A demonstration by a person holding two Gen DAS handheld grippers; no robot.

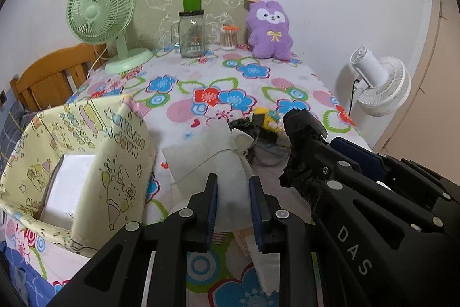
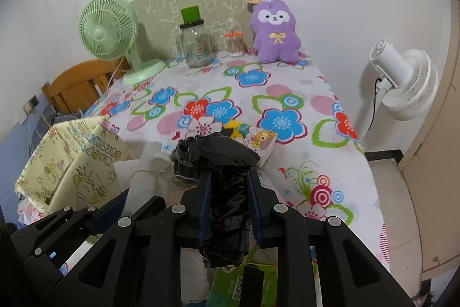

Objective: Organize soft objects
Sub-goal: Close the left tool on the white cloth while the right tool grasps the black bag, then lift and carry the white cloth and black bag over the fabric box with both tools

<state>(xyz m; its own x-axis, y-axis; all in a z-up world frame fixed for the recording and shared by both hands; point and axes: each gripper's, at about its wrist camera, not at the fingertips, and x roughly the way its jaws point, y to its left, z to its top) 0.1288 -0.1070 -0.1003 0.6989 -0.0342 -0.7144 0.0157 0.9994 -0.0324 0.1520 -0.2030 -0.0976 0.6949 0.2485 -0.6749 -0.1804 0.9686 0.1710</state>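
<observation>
Item one: my left gripper (image 1: 233, 192) was clamped on a soft, matte white cloth (image 1: 207, 160), creased and folded, raised over the flower-printed tablecloth (image 1: 230, 94). Item two: my right gripper (image 2: 228, 186) was pinched on a crinkled, glossy black plastic bag (image 2: 221, 154), bunched into a lump. Item three: a pale yellow fabric bin (image 1: 120, 151) with cartoon print stood to the left, a white block inside. Behind the bag lay a small printed packet (image 2: 256, 138), possibly tissues, half hidden. A green box below was cut off.
</observation>
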